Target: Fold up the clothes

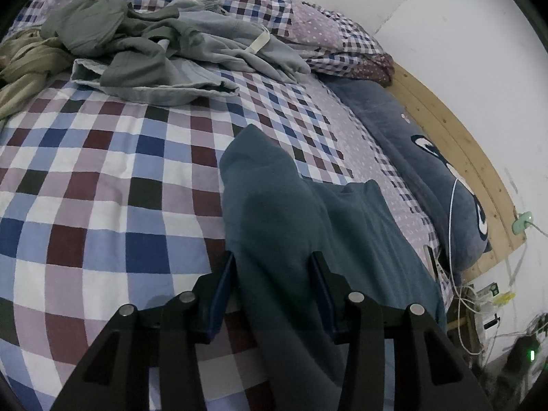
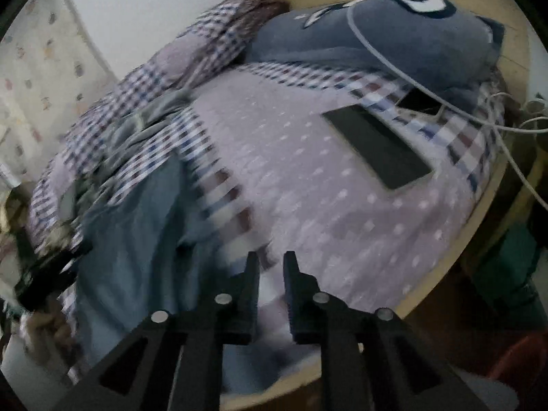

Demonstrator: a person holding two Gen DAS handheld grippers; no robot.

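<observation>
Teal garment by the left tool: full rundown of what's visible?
The teal fleece-looking garment is plain, soft and thick, lying rumpled lengthwise on the checked bedsheet, a rounded fold at its far end. Its near part runs between the fingers of the left tool, which stand apart around it. No seams or labels show.

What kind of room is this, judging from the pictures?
Most likely a bedroom in a home. A checked bedsheet covers a bed with a wooden headboard, a blue-grey cartoon pillow lies along it, and a pile of loose clothes waits on the bed.
</observation>
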